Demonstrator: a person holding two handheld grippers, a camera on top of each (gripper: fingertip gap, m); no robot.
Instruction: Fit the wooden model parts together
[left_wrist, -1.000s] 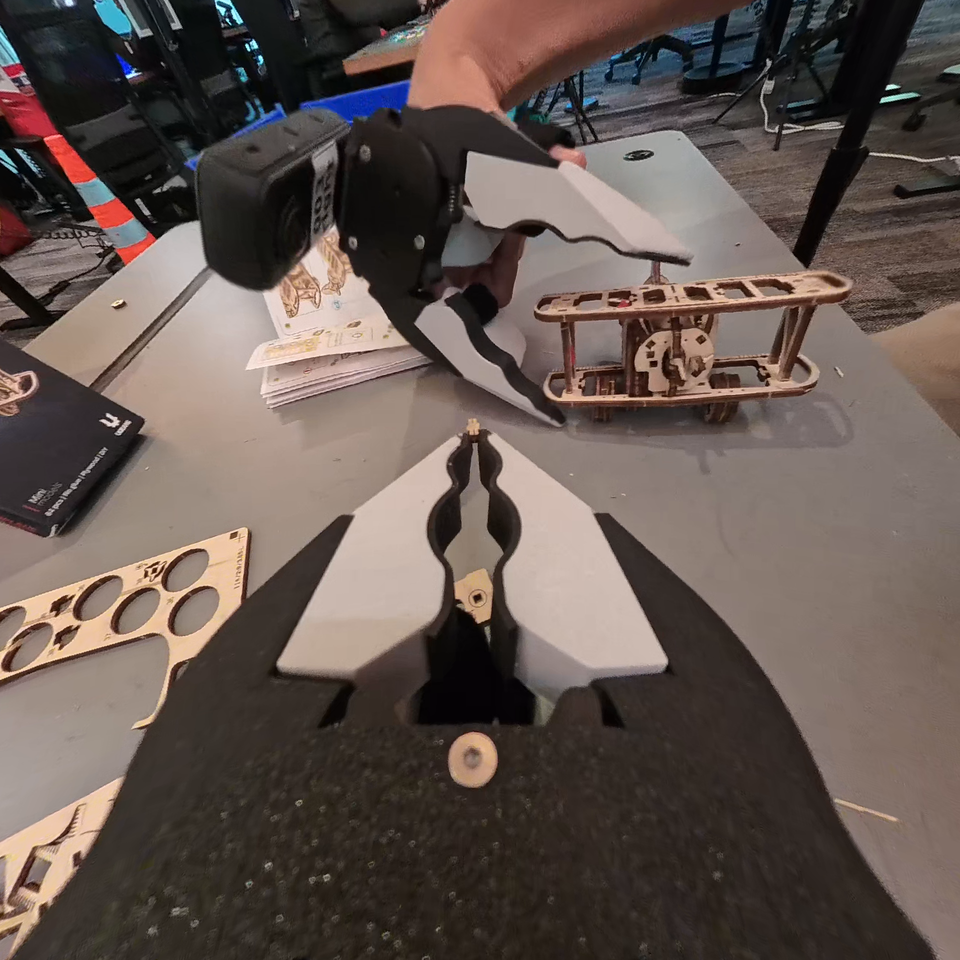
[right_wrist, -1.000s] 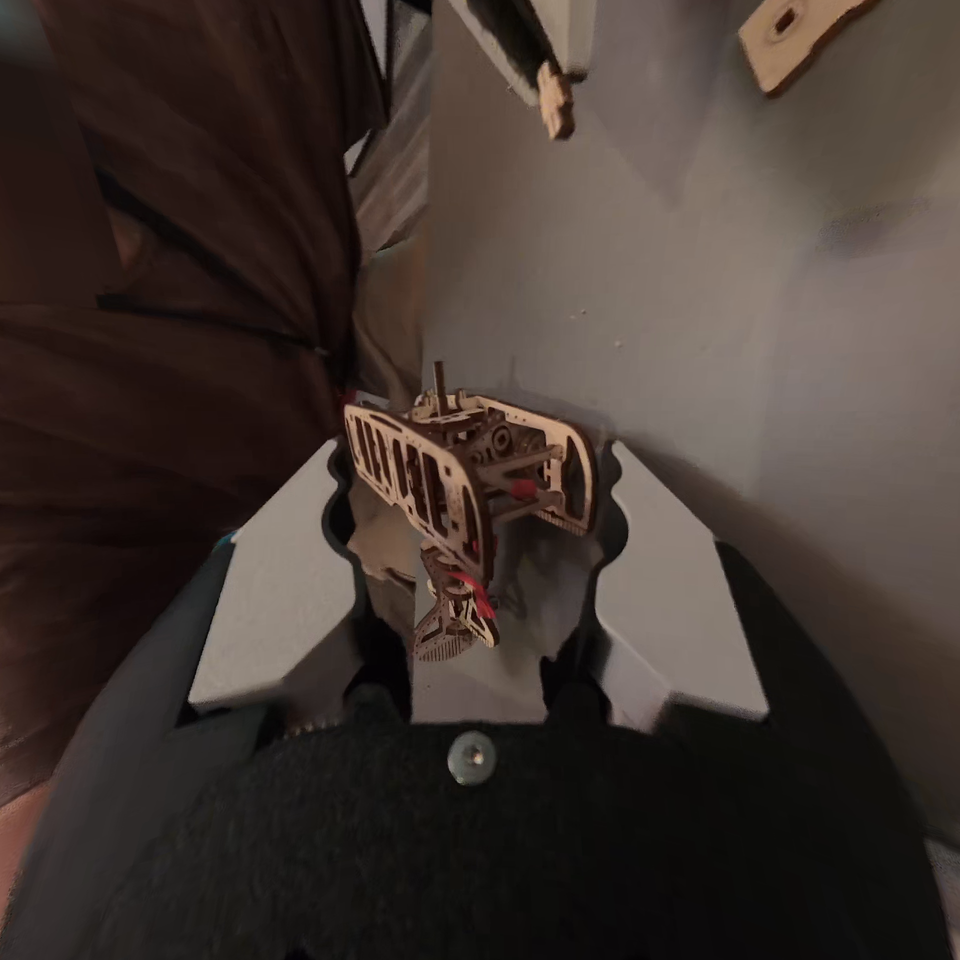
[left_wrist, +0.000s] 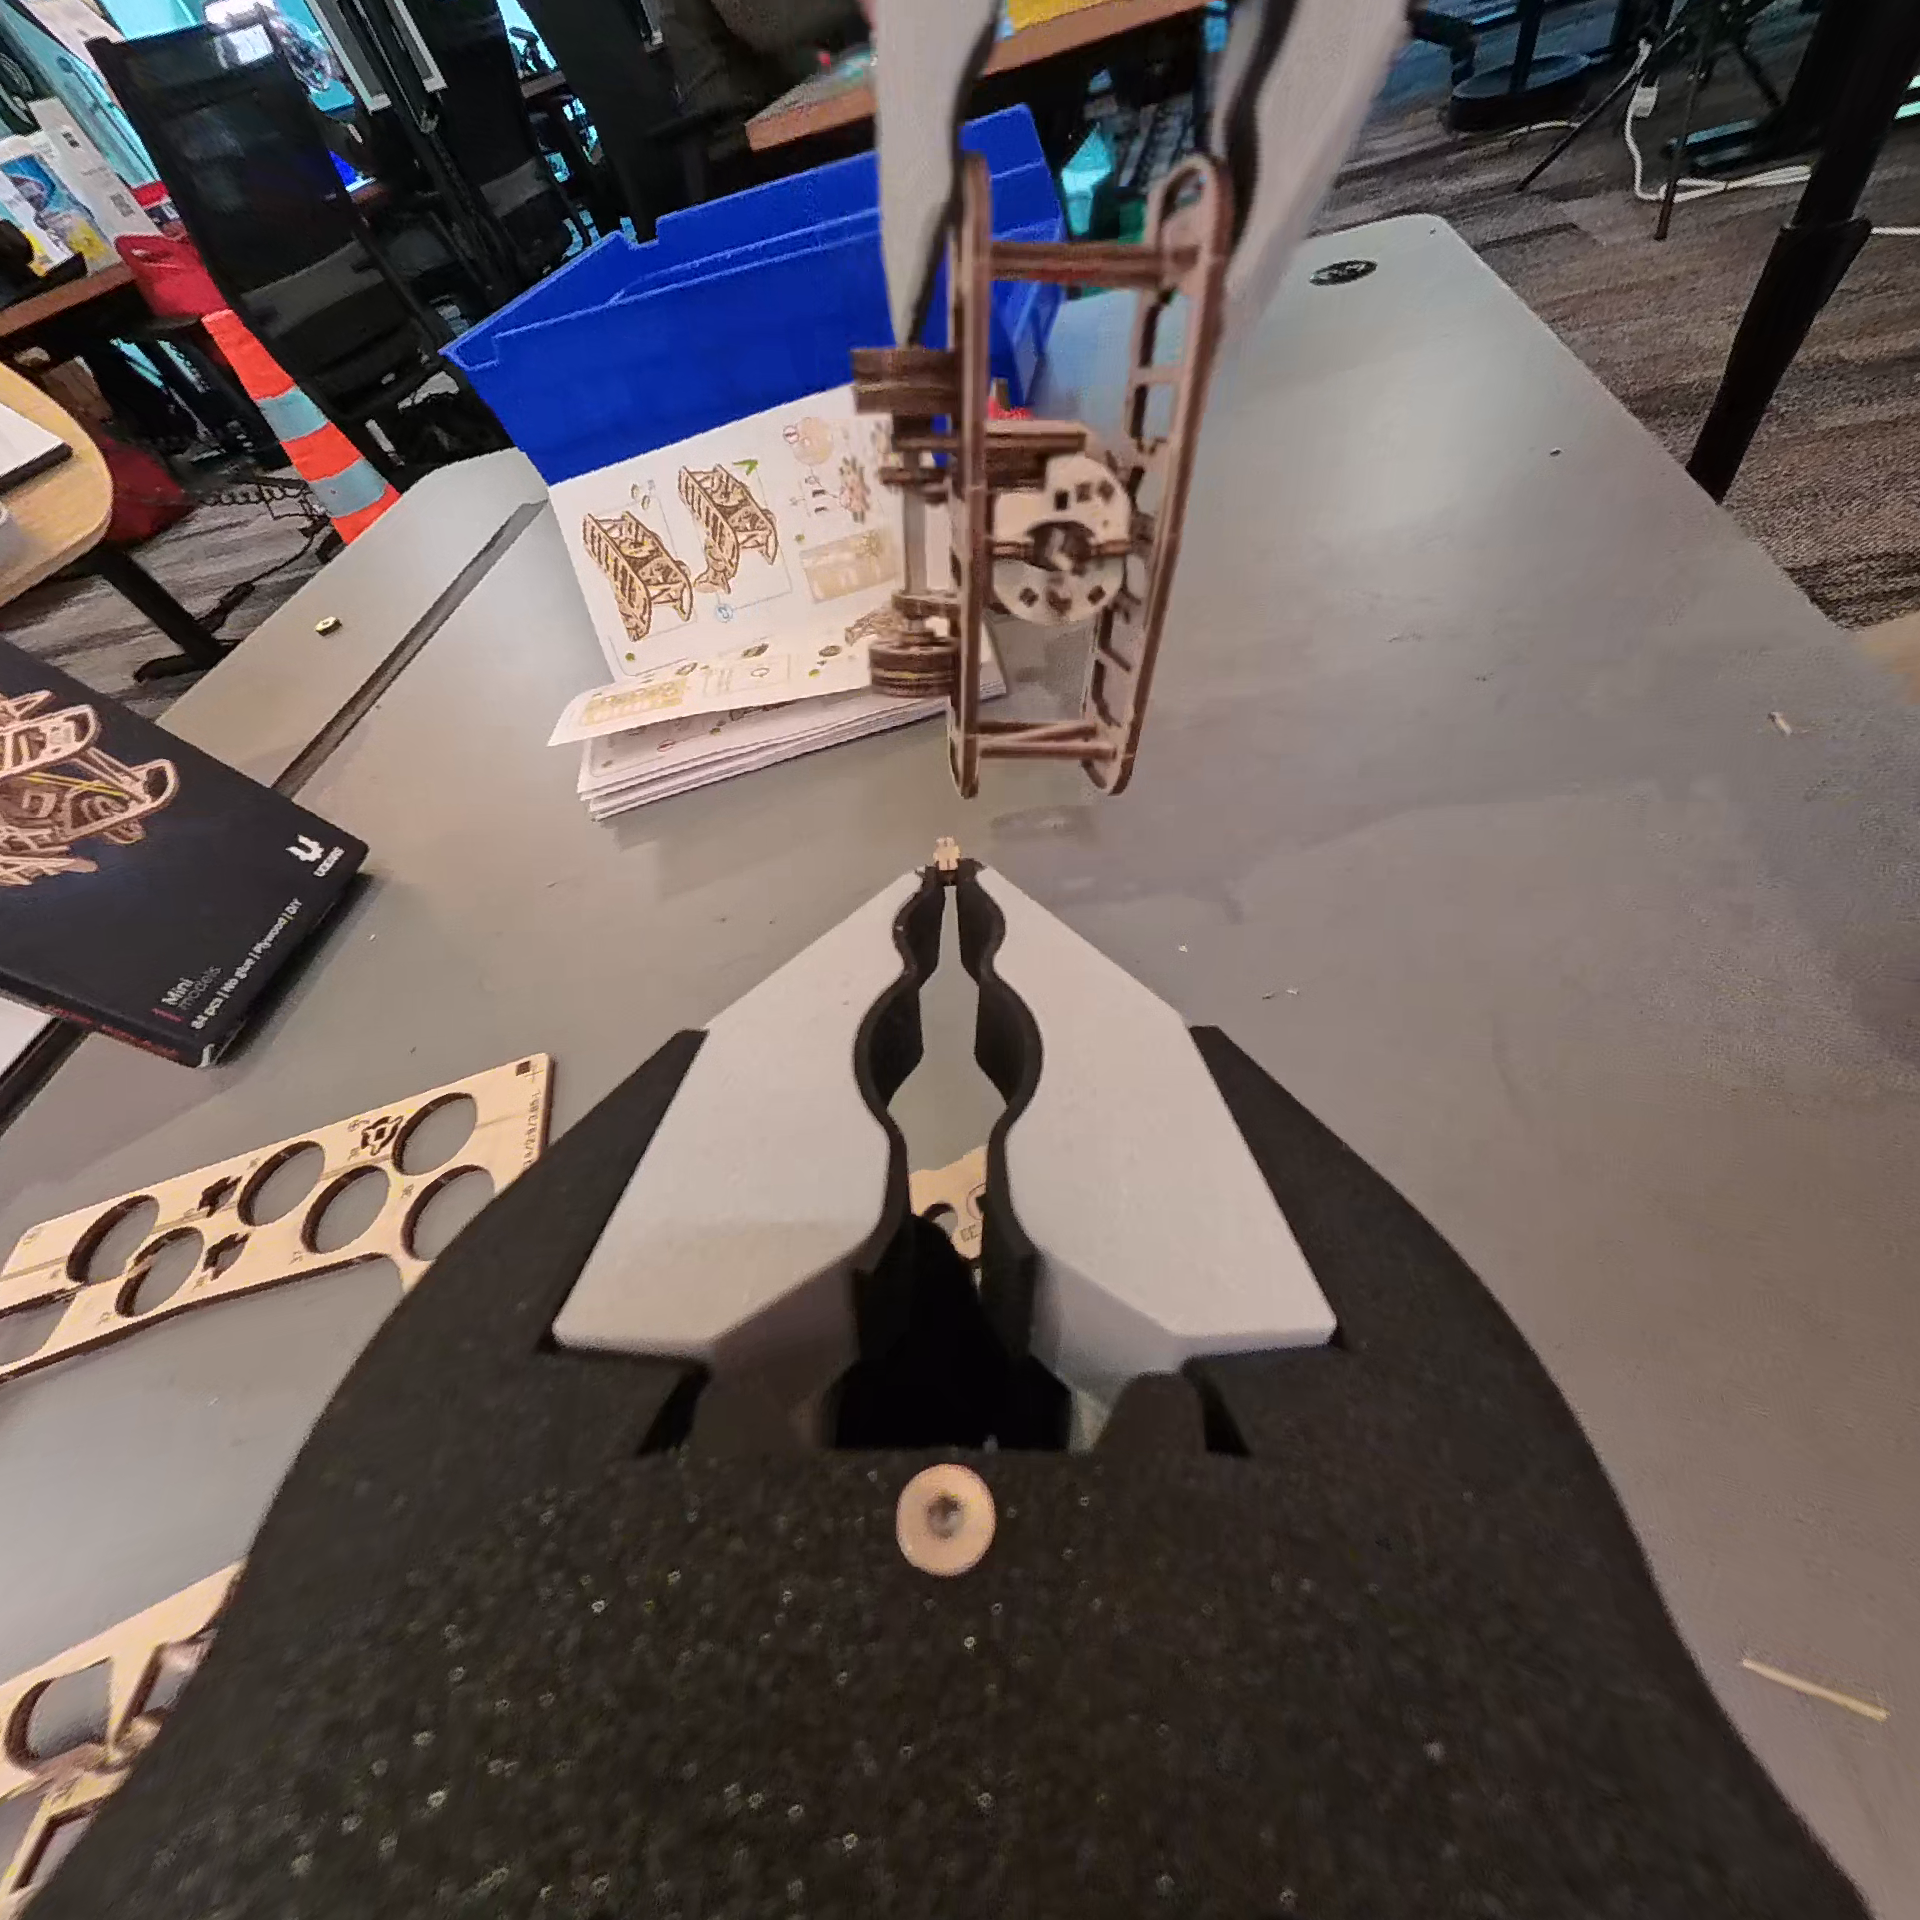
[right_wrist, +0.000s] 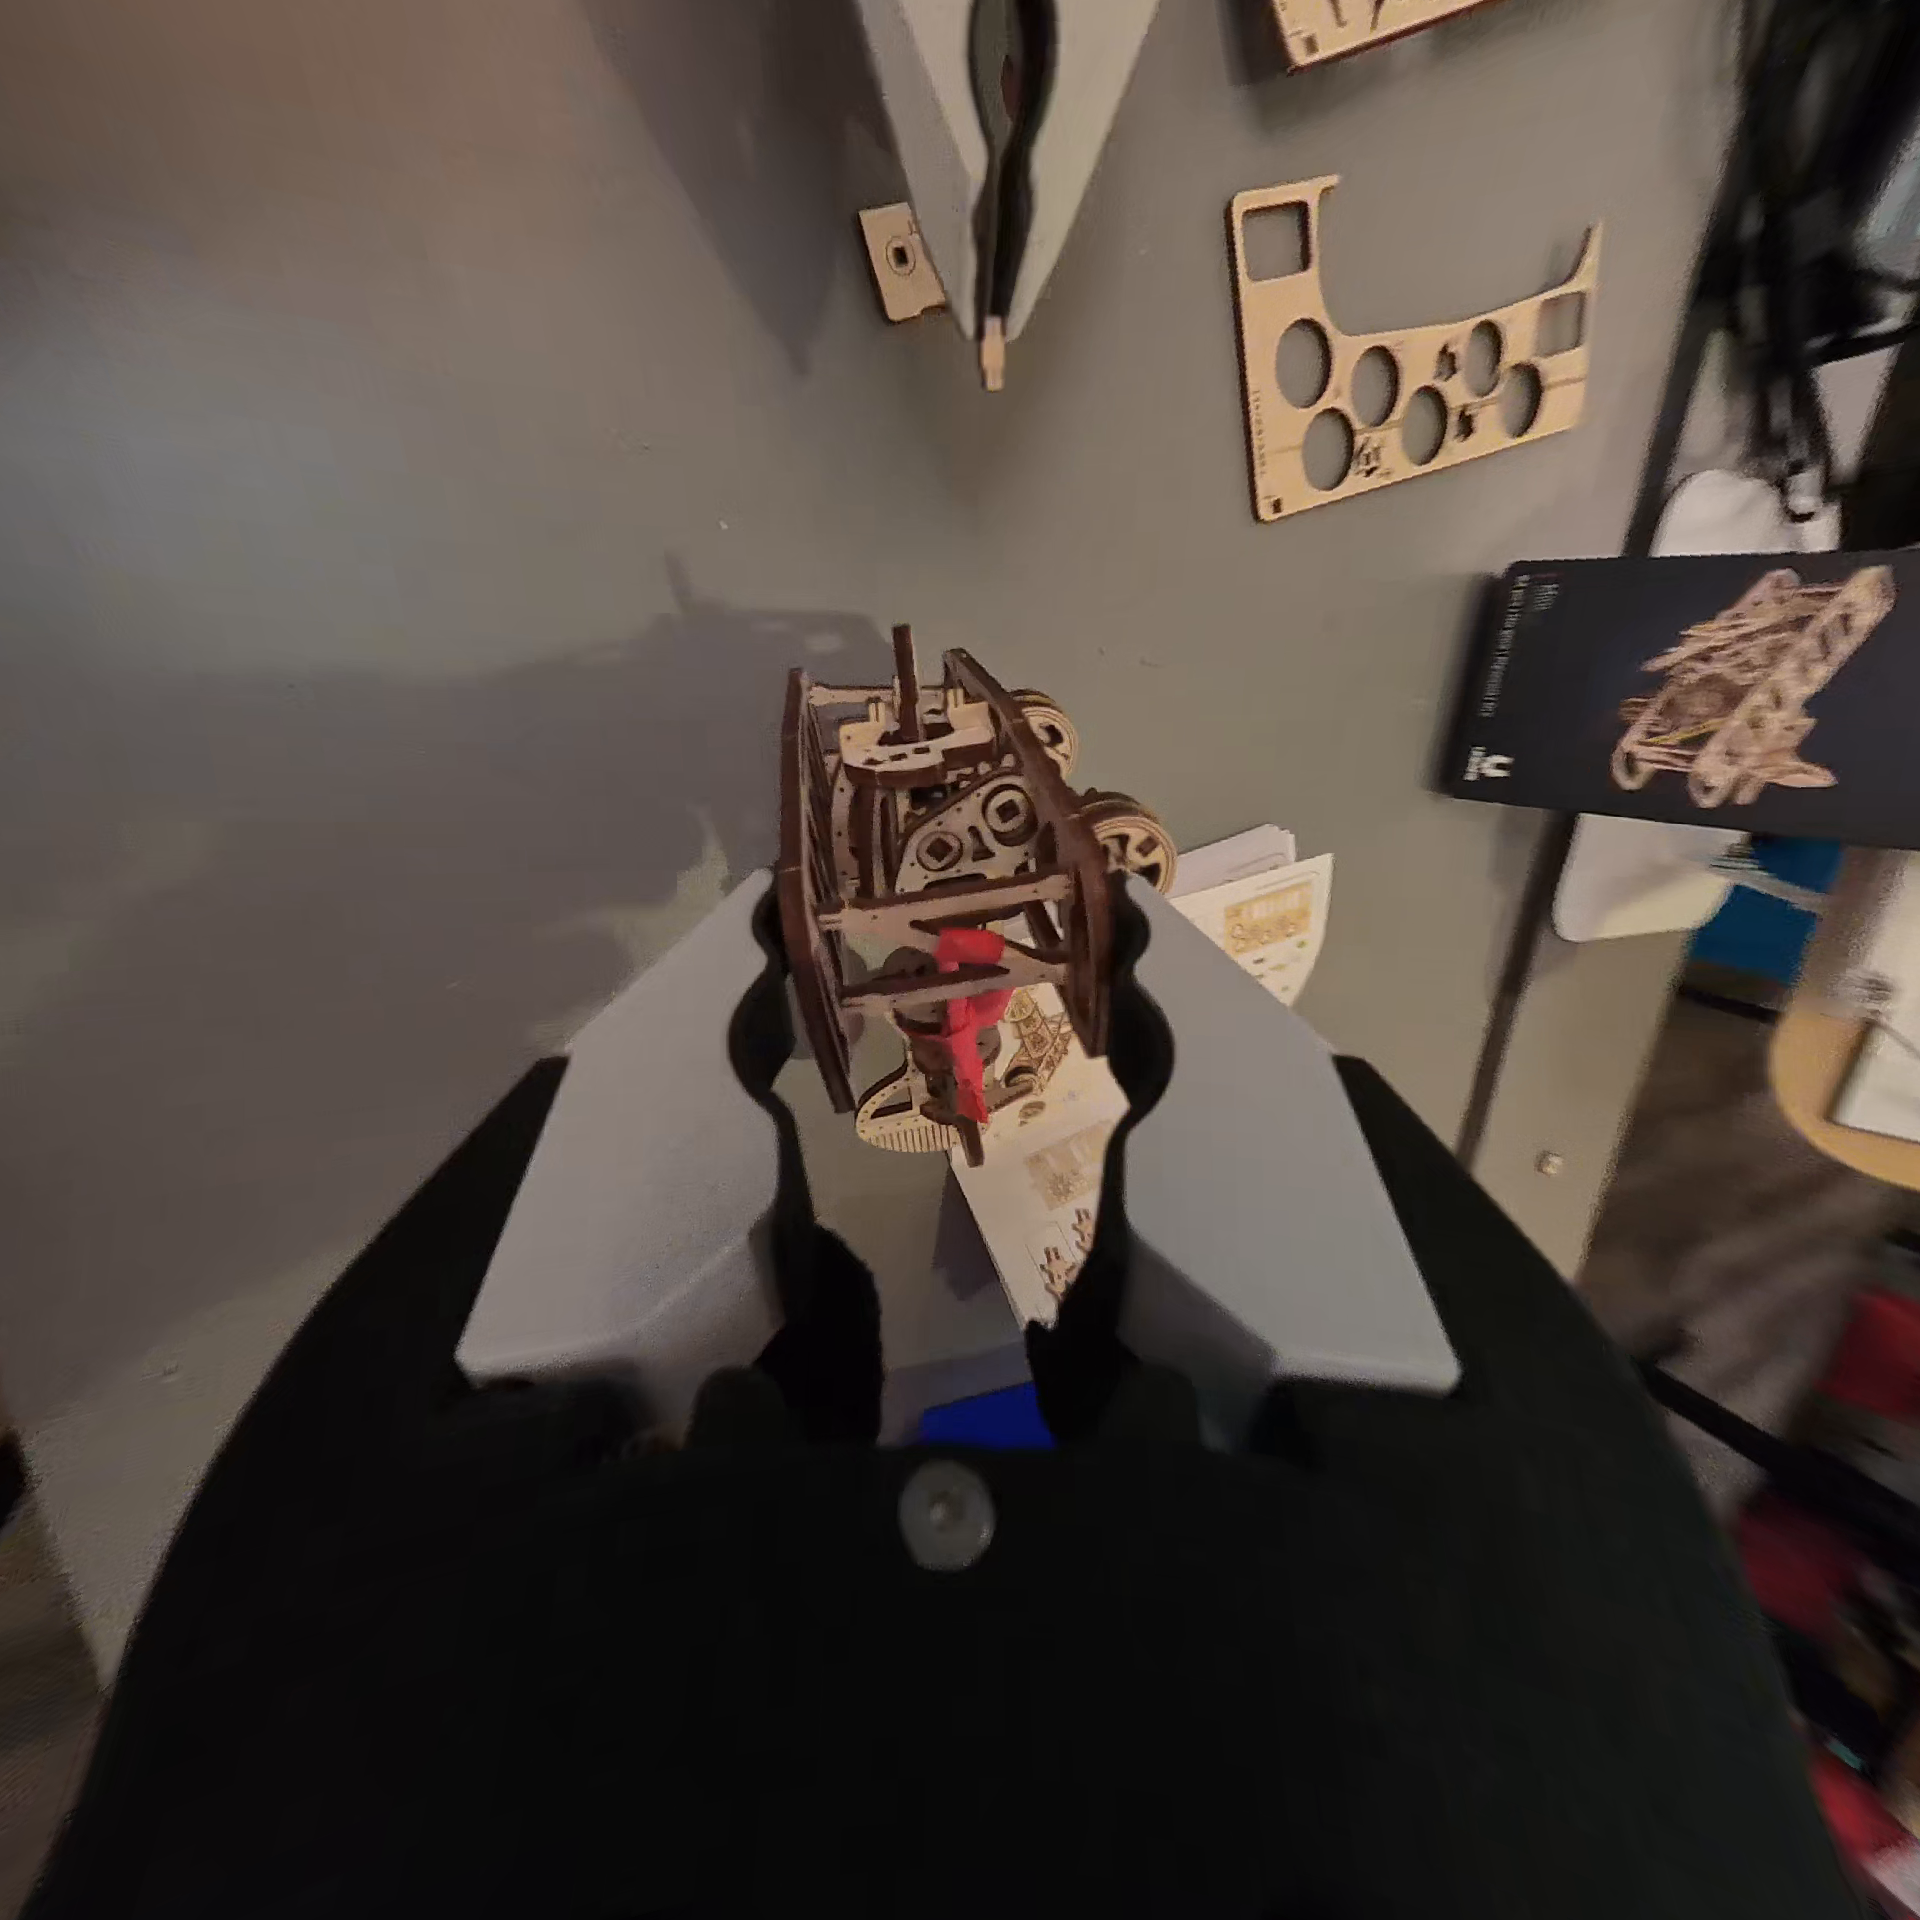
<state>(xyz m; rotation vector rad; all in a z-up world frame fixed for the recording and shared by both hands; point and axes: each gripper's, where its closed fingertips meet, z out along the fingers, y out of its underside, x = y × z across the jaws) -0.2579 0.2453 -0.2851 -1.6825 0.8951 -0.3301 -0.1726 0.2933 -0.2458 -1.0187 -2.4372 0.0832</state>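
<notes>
Item: brown laser-cut wooden biplane model (right_wrist: 940, 894), clamped in my right gripper (right_wrist: 951, 914) jaws, held on end above the grey table (left_wrist: 1455, 831). My left gripper (left_wrist: 945, 871) jaws pinch a tiny pale wooden peg (left_wrist: 945, 854), just below the model. Nearby: punched plywood sheet (left_wrist: 260, 1205), instruction booklet (left_wrist: 727, 582), dark box (left_wrist: 135, 862).

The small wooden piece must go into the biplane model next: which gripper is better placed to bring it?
Left. The left gripper pinches the small wooden piece at its tips, pointing toward the biplane model, which the right gripper holds above the table.
</notes>
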